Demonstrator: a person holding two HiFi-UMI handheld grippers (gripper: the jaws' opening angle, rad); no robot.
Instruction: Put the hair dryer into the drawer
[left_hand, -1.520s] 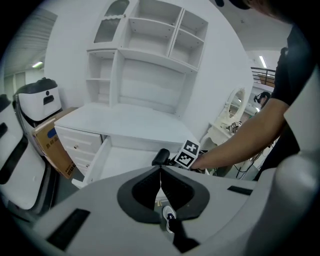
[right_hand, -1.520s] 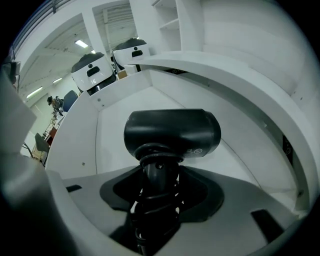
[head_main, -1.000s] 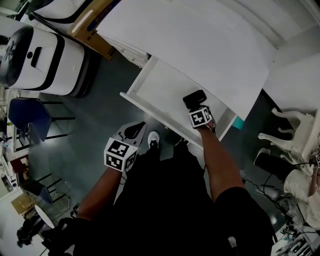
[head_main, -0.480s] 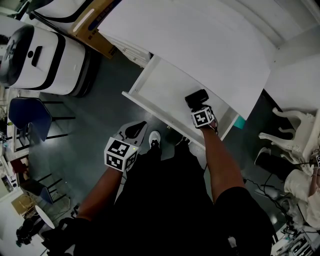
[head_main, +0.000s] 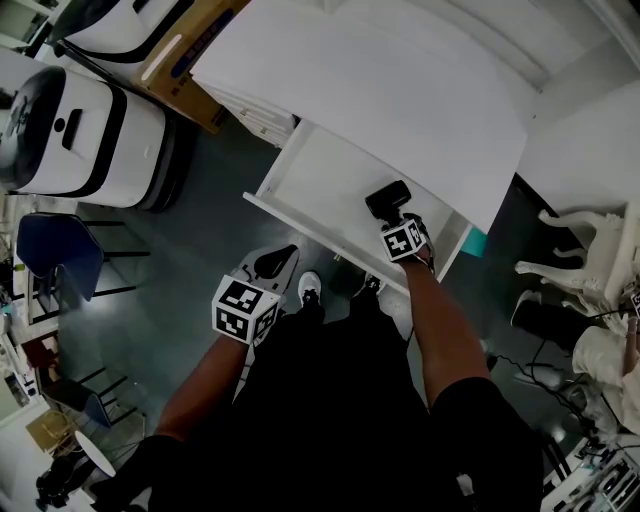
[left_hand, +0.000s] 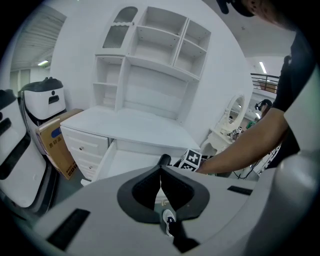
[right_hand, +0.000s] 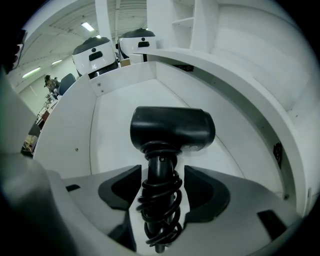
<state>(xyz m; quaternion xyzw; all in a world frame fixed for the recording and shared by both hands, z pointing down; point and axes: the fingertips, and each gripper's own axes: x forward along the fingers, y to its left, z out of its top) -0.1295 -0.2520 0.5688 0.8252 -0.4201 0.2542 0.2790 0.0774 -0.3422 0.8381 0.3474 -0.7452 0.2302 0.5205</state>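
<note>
Hair dryer (right_hand: 172, 129): black, cord wound round its handle; inside the open drawer (head_main: 320, 170), toward the drawer's right end in head view (head_main: 388, 198). Head points away from R gripper, handle runs back btwn its jaws. Can't tell if head rests on drawer floor.
R gripper (right_hand: 161, 169): reaches down into drawer (head_main: 395, 220), jaws wide and just been opening; dryer handle w/ cord sits btwn them, a thin gap on each side, pads not pressing.
L gripper (left_hand: 160, 172): jaws together, only a hairline slit, nothing btwn them. Held outside the drawer, in front of it, over the floor (head_main: 272, 262); marker cube faces up.
Drawer (right_hand: 120, 115): white, pulled out from under the worktop, inside bare apart from dryer.
Worktop (head_main: 400, 90): white desk top, above and behind drawer; in L gripper view (left_hand: 135, 125) a small drawer stack under its left end.
Shelf unit (left_hand: 160, 45): white, open compartments, stands on back of worktop.
Floor (head_main: 200, 230): dark grey; person's white shoe (head_main: 307, 278) just beside L gripper.
Surroundings: white-and-black machine (head_main: 80, 120) and cardboard box (head_main: 175, 55) left of desk; blue chair (head_main: 60, 240) further left; white ornate chair (head_main: 590, 260) on right.
</note>
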